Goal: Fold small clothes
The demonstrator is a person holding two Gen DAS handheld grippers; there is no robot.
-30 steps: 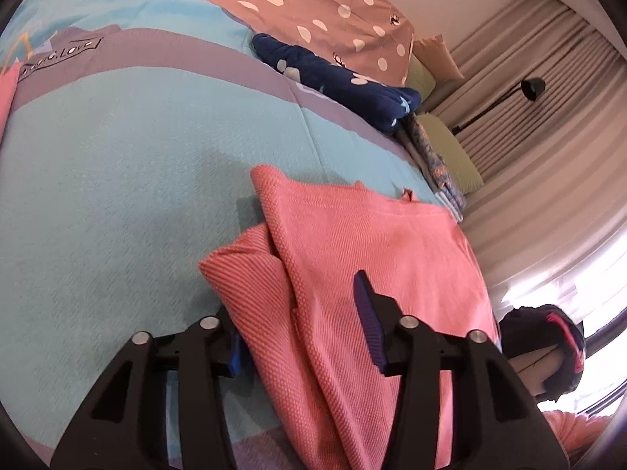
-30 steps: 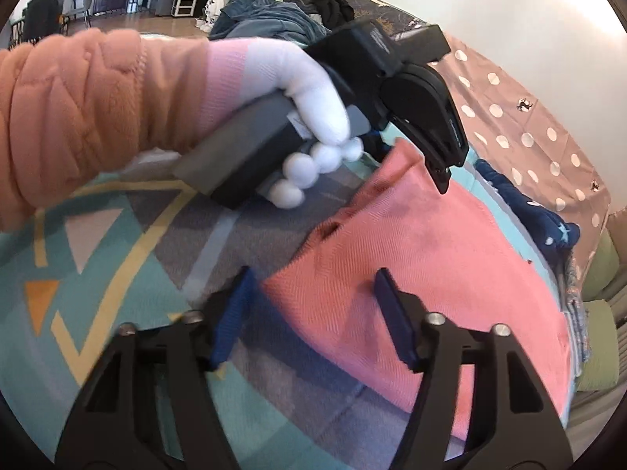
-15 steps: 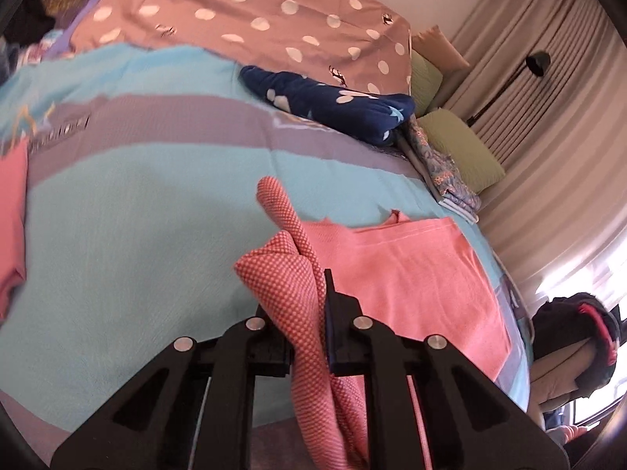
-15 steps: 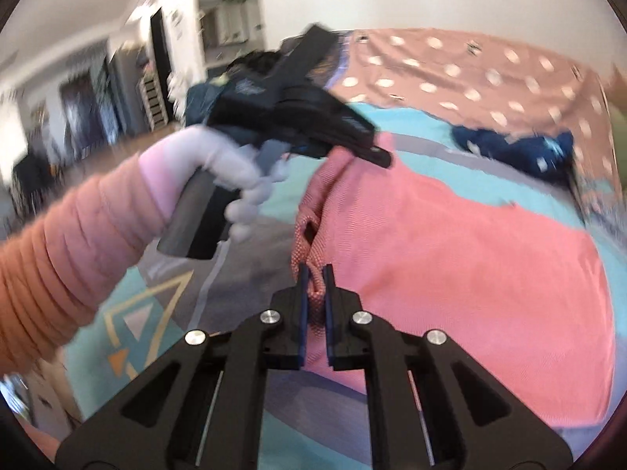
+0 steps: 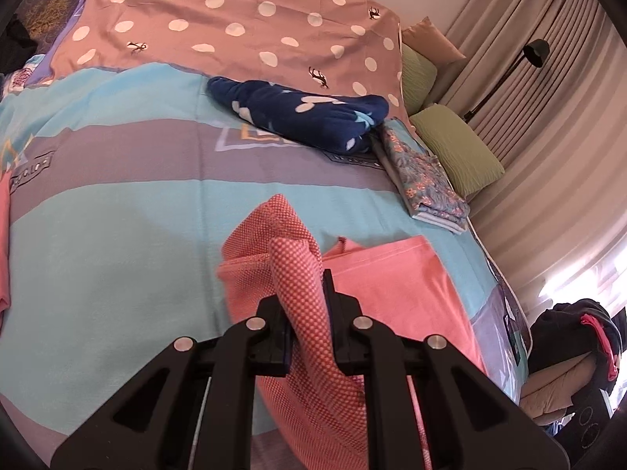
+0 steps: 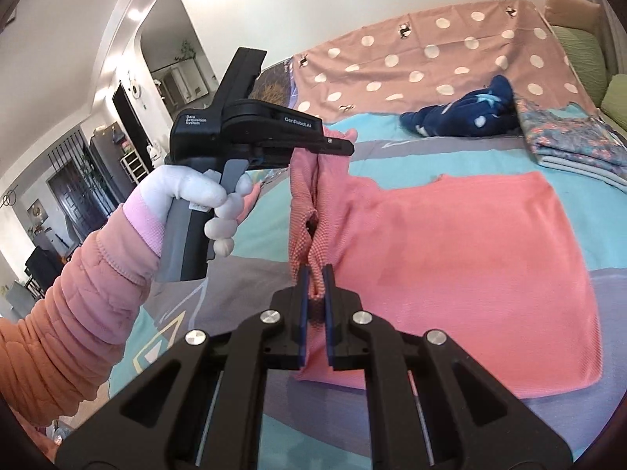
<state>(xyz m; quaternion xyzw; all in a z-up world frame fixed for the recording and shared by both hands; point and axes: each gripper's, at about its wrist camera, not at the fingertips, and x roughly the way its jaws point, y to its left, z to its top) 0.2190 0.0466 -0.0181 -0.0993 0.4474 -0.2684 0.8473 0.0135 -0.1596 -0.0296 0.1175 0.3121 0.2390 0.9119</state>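
A coral pink knitted garment (image 6: 462, 258) lies spread on the bed, its left edge lifted off the sheet. My right gripper (image 6: 314, 278) is shut on the near corner of that edge. My left gripper (image 5: 307, 293) is shut on the far corner, with a bunch of the pink garment (image 5: 290, 258) standing up between its jaws. In the right wrist view the left gripper (image 6: 337, 145) is held by a white-gloved hand above the bed, and the cloth hangs between the two grippers.
A dark blue patterned blanket (image 5: 305, 117) and a folded floral cloth (image 5: 423, 180) lie farther up the bed. Green pillows (image 5: 454, 149) sit by the curtains. A dotted brown cover (image 5: 235, 27) lies at the back. Another pink cloth (image 5: 4, 243) shows at the left edge.
Both grippers went from open around the garment's edge to shut on it. They have lifted that edge up off the bed.
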